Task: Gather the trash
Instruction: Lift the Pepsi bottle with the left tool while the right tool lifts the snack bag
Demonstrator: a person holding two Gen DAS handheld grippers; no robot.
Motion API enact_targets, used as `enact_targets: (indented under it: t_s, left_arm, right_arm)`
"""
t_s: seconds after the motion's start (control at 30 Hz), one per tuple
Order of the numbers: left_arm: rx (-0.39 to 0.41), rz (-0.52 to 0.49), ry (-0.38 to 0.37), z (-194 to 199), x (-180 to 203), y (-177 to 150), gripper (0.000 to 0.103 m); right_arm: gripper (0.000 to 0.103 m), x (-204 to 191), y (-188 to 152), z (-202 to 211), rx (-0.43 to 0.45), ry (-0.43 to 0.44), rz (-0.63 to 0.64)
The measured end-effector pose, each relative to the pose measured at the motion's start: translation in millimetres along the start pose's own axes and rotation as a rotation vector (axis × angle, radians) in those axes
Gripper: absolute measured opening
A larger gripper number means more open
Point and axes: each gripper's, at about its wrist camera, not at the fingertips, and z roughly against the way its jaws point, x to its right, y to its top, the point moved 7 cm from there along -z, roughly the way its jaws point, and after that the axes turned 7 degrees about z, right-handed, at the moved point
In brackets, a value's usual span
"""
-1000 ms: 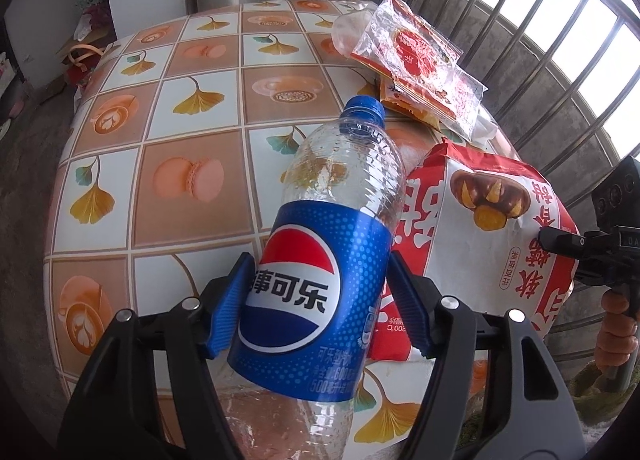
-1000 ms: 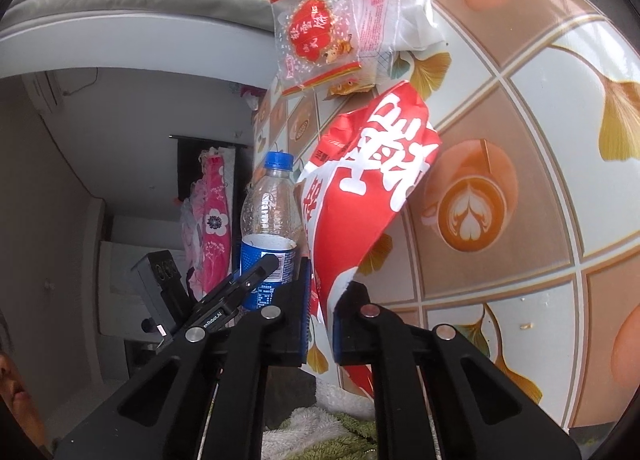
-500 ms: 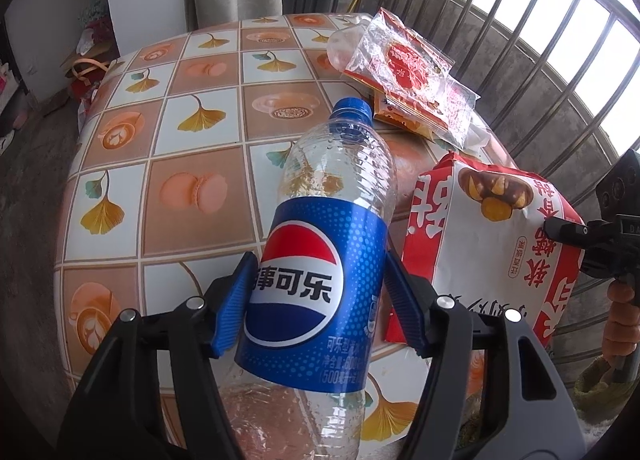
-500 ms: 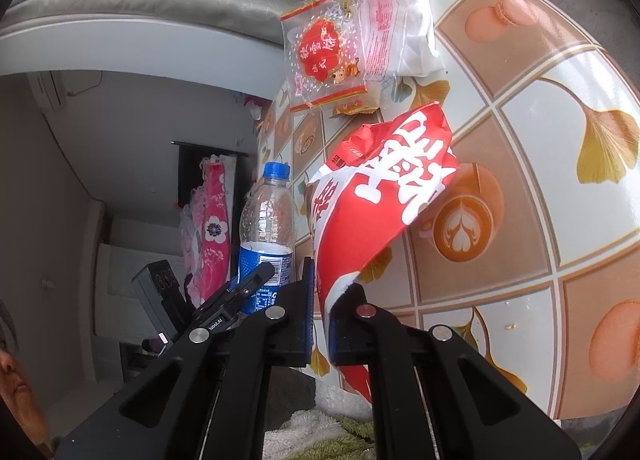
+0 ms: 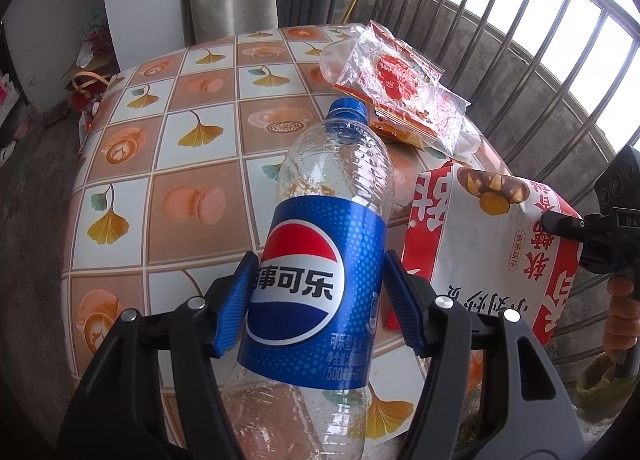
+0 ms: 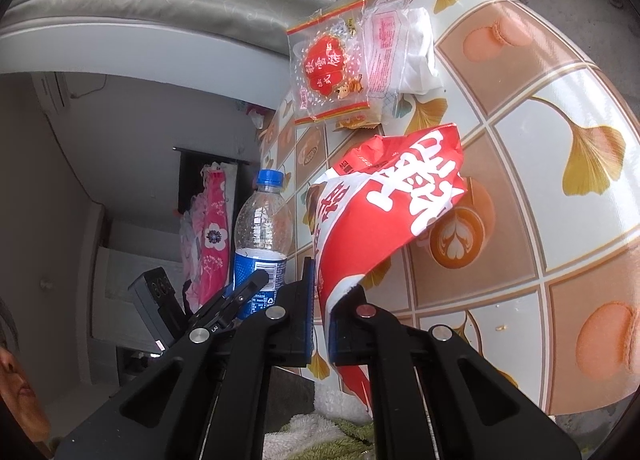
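Nearest in the left wrist view, the left gripper is clamped on the bottle; its blue pads are pressed to both sides of the label, and the empty bottle is held tilted, cap away, above the near edge of the table. Compared with a second ago, more of the tabletop is seen beneath the bottle, so the bottle appears to have been lifted clear and drawn a little back. The grip has barely changed.

In the right wrist view, the right gripper is pressed nearly together on a corner of the bag. The red-and-white bag is carried above the table, its free end crumpled and raised; a second ago it hung lower and closer to the surface.

Two items are thus judged to be picked up at once, ready to be carried to a bin, which is not seen in either view.

Further off, the wrappers are left lying together near the far side of the table, beside the window bars. They are judged to be the remaining trash.
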Motion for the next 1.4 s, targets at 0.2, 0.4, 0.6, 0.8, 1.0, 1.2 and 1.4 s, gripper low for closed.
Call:
enact_targets:
  t_s: [0.2,0.4,0.6,0.8,1.0,1.2,1.4]
  left_arm:
    - [0.015,-0.01,-0.006,5.6,4.4,1.2,0.06]
    - [0.032,-0.021,-0.011,12.5,9.7,2.2,0.059]
    - [0.049,-0.035,-0.014,20.0,15.6,2.4,0.059]
    - [0.06,-0.042,-0.015,25.7,19.1,-0.3,0.059]
    - [0.051,-0.042,-0.022,24.2,20.0,-2.3,0.059]
    - [0.049,-0.041,-0.026,22.7,21.0,-2.2,0.059]
    - [0.05,-0.042,-0.027,22.3,22.3,-1.7,0.059]
  right_arm:
    - [0.005,-2.7,0.0,6.6,0.018,0.003,0.009]
    - [0.005,-4.7,-0.5,14.9,0.037,0.008,0.014]
    - [0.005,-8.6,-2.4,24.2,0.054,0.015,0.024]
    - [0.005,-8.6,-6.0,25.7,0.057,0.018,0.029]
    - [0.01,-5.0,-8.5,11.8,0.016,0.019,0.005]
    - [0.023,5.7,-7.0,-0.5,0.019,0.013,-0.043]
    - [0.005,7.4,-8.1,-3.8,0.025,0.066,-0.07]
